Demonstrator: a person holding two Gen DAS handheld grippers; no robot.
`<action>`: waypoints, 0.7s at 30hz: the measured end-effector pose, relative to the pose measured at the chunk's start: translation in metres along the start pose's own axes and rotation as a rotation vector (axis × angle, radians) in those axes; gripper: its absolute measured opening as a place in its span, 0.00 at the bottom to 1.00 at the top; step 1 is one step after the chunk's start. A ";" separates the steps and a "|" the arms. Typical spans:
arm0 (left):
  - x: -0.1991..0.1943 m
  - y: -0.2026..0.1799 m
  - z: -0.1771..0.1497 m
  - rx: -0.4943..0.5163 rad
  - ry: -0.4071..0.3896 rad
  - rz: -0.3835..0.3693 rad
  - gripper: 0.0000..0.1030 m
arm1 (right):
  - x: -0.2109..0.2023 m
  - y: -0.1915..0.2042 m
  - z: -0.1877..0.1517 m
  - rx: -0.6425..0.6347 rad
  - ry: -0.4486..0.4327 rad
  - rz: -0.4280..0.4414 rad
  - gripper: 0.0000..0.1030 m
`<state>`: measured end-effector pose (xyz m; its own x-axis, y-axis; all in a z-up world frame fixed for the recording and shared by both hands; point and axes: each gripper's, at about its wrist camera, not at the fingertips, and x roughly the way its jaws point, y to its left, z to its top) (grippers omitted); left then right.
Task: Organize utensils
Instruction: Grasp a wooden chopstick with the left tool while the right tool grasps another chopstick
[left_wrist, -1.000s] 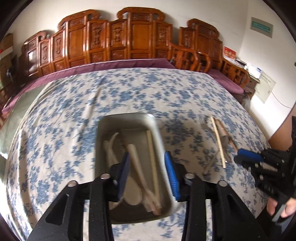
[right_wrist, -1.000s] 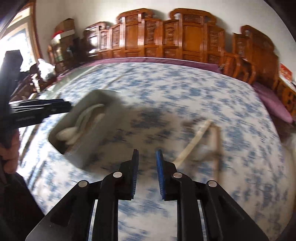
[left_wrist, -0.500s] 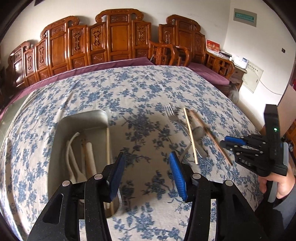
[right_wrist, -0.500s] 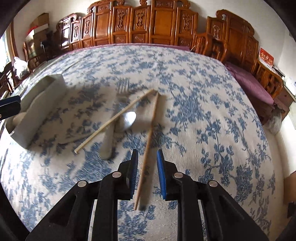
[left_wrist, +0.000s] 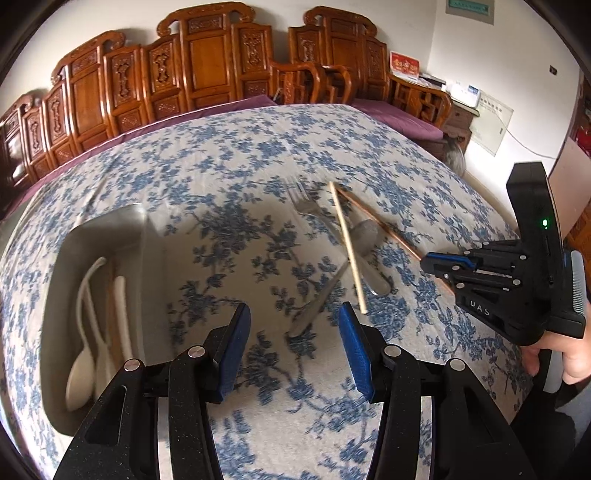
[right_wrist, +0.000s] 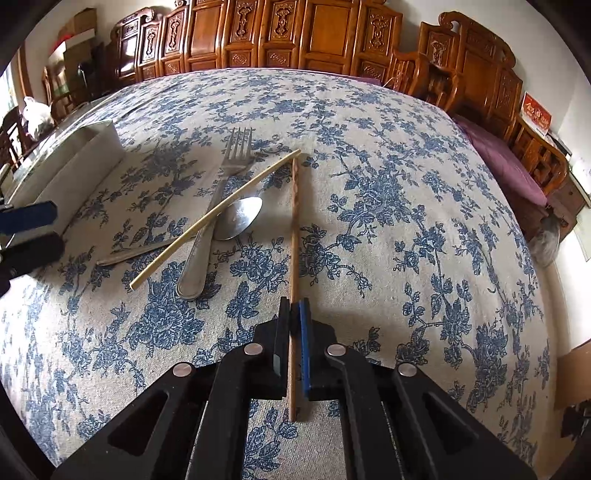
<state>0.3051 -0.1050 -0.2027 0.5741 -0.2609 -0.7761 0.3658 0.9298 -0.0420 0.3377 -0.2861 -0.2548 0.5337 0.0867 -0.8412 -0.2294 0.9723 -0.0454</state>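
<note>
A metal fork (right_wrist: 236, 155), a metal spoon (right_wrist: 240, 218) and a pale chopstick (right_wrist: 221, 214) lie crossed on the floral cloth. Beside them lies a brown chopstick (right_wrist: 294, 229), and my right gripper (right_wrist: 294, 310) is shut on its near end, low over the cloth. In the left wrist view my left gripper (left_wrist: 293, 332) hangs open above the cloth between the metal tray (left_wrist: 107, 229) and the spoon's handle (left_wrist: 314, 306), gripping nothing. White spoons (left_wrist: 79, 369) and a chopstick lie inside the tray. The right gripper (left_wrist: 428, 264) shows at the right, at the brown chopstick (left_wrist: 384, 229).
The table is round and covered by a blue-flowered cloth (right_wrist: 388, 192) over a purple underlay. Carved wooden chairs (left_wrist: 207, 55) ring its far side. A hand (left_wrist: 569, 354) holds the right gripper's handle at the table's near right edge.
My left gripper has moved right, from above the tray to the cloth near the loose utensils. My right gripper has come down over the brown chopstick and closed on it.
</note>
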 end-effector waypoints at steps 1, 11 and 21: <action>0.003 -0.004 0.001 0.004 0.003 -0.006 0.46 | 0.000 -0.001 0.000 0.008 0.001 -0.004 0.05; 0.031 -0.029 0.008 0.026 0.030 -0.053 0.44 | 0.002 -0.017 0.002 0.085 0.000 0.003 0.05; 0.061 -0.040 0.007 0.028 0.082 -0.081 0.20 | 0.004 -0.013 0.005 0.095 0.000 0.017 0.06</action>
<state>0.3303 -0.1596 -0.2438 0.4802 -0.3116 -0.8199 0.4294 0.8986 -0.0901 0.3474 -0.2968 -0.2550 0.5303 0.1033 -0.8415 -0.1603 0.9869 0.0201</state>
